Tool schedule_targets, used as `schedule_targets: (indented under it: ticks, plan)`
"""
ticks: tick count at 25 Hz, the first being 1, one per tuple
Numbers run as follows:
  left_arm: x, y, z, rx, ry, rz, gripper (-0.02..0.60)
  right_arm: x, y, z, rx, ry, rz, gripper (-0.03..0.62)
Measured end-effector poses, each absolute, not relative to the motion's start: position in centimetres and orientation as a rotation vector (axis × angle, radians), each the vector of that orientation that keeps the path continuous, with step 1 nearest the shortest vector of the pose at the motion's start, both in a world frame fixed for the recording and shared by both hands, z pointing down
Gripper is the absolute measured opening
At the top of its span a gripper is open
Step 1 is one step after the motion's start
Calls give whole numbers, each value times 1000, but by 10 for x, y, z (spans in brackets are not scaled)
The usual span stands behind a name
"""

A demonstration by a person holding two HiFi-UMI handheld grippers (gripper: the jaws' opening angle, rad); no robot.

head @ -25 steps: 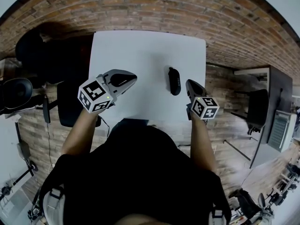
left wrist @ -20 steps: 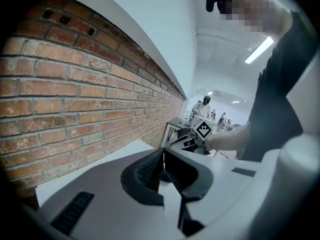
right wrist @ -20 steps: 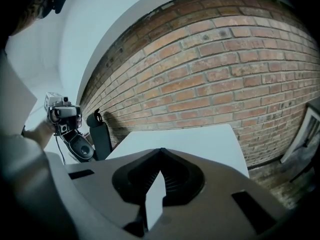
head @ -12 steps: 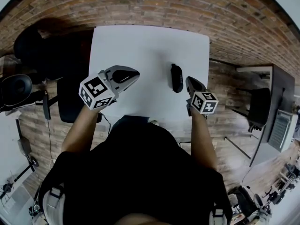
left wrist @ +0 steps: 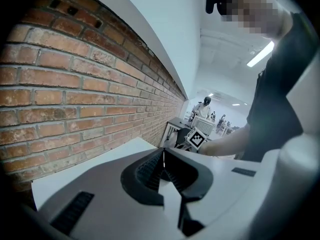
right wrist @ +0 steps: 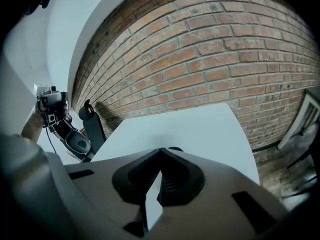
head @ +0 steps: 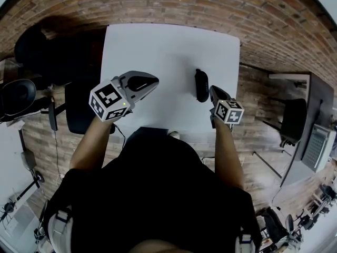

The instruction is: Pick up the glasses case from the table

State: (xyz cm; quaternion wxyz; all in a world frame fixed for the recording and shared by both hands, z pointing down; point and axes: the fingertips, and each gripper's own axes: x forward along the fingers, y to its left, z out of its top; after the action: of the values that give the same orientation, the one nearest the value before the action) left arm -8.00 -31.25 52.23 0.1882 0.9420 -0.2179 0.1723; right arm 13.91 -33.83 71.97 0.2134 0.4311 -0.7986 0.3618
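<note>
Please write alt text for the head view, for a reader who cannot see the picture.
Seen from above, a person in a dark top holds two grippers over a white table. A dark glasses case lies on the table close beside the right gripper; the left gripper is farther left.

Glasses case (head: 201, 85) on table (head: 158, 51); brick wall (head: 184, 4) behind.

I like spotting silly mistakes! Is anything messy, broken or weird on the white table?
Nothing stands out. The black glasses case lies flat and looks whole on the white table, towards its right side. Nothing is spilled or broken.
</note>
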Motion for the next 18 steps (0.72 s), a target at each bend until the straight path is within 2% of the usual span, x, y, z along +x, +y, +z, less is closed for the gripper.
schedule_targets:
  ticks: [18]
  plan:
    - [-84,-316,540,2622,-604,511,12,142,-337,772,1179,-2111,1036,15]
